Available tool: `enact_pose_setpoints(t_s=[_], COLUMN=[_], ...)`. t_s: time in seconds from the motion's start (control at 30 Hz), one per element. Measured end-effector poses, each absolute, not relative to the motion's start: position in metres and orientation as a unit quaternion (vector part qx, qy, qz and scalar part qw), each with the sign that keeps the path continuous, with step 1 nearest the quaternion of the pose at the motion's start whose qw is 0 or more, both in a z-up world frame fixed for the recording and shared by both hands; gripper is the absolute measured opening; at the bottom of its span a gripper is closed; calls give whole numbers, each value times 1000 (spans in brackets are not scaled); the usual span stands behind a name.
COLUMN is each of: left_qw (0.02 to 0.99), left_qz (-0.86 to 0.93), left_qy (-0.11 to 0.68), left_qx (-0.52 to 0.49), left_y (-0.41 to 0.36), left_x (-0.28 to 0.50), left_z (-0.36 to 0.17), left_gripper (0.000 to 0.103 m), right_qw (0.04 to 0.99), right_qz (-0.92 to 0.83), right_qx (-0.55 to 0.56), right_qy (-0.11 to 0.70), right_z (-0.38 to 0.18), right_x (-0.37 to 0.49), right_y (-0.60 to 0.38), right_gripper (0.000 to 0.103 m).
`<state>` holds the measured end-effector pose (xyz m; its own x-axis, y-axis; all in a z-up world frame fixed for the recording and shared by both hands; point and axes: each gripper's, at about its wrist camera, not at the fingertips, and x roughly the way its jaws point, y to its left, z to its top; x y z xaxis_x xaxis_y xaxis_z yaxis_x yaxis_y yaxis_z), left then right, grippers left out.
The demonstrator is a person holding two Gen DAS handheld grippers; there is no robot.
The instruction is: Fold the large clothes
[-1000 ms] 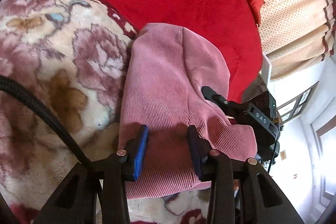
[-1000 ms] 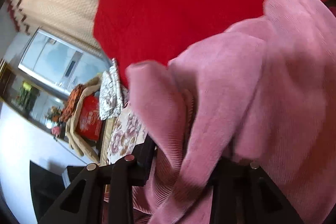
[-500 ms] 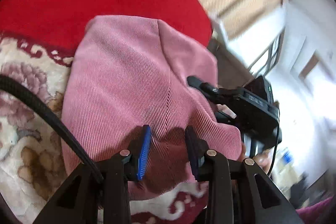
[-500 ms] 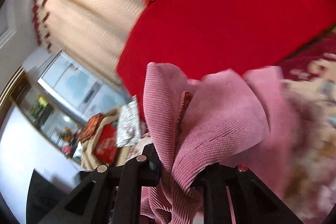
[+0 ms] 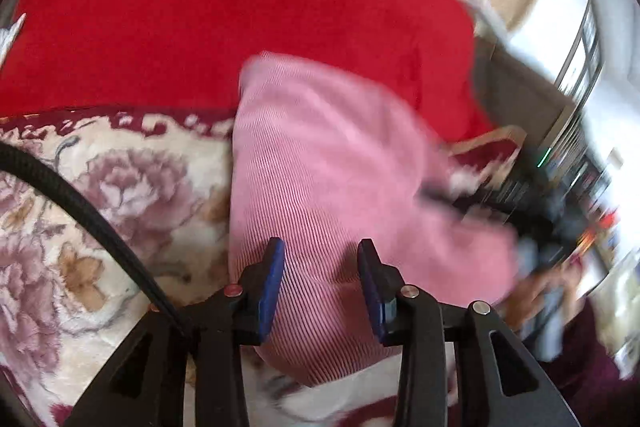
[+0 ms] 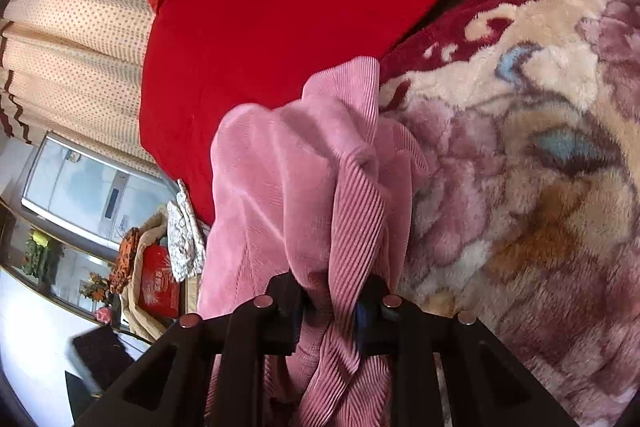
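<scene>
Floral blanket (image 6: pixel 520 167) beside a red cover (image 5: pixel 240 7), pink corduroy garment (image 5: pixel 340 167) lying across both.
Right gripper (image 6: pixel 330 303) pinches a bunched fold, jaws just easing wider; left gripper (image 5: pixel 320 283) hovers parted above the garment, just widened.

The plush floral blanket (image 6: pixel 540 147) lies bare beside the bunched pink ribbed garment (image 5: pixel 320 167), and the plain red cover (image 5: pixel 240 7) beyond is clear; a black braided cable (image 5: pixel 80 211) crosses the blanket.
</scene>
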<state>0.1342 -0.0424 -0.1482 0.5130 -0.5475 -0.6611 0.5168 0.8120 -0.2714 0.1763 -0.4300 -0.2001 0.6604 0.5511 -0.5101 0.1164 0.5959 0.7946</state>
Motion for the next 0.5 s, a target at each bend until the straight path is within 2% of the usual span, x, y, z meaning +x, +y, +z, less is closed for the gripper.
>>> enact_pose_setpoints(t_s=[0.03, 0.07, 0.1, 0.13, 0.17, 0.27, 0.43, 0.5], left_qw=[882, 889, 894, 896, 895, 891, 892, 891], left_qz=[-289, -282, -275, -269, -269, -278, -276, -277], left_qy=[371, 354, 344, 342, 346, 356, 352, 353], left_qx=[32, 66, 86, 88, 78, 54, 66, 62], left_y=[-54, -65, -71, -71, -68, -75, -83, -82], left_x=[127, 124, 118, 116, 116, 127, 130, 133], left_z=[-151, -153, -152, -152, -152, -153, -153, -157], left_gripper=[39, 39, 39, 39, 39, 39, 39, 39], right_qw=[813, 829, 840, 851, 852, 846, 911, 911], right_qz=[128, 114, 100, 72, 46, 52, 37, 79], right_qx=[421, 398, 380, 354, 343, 377, 329, 324], right_qy=[382, 375, 374, 381, 393, 374, 247, 240], right_z=[-197, -192, -190, -192, -196, -189, -117, -101], right_x=[181, 186, 190, 193, 197, 186, 149, 148], right_y=[-432, -432, -428, -427, -427, -434, -443, -434], right_gripper=[32, 39, 60, 72, 77, 73, 72, 56])
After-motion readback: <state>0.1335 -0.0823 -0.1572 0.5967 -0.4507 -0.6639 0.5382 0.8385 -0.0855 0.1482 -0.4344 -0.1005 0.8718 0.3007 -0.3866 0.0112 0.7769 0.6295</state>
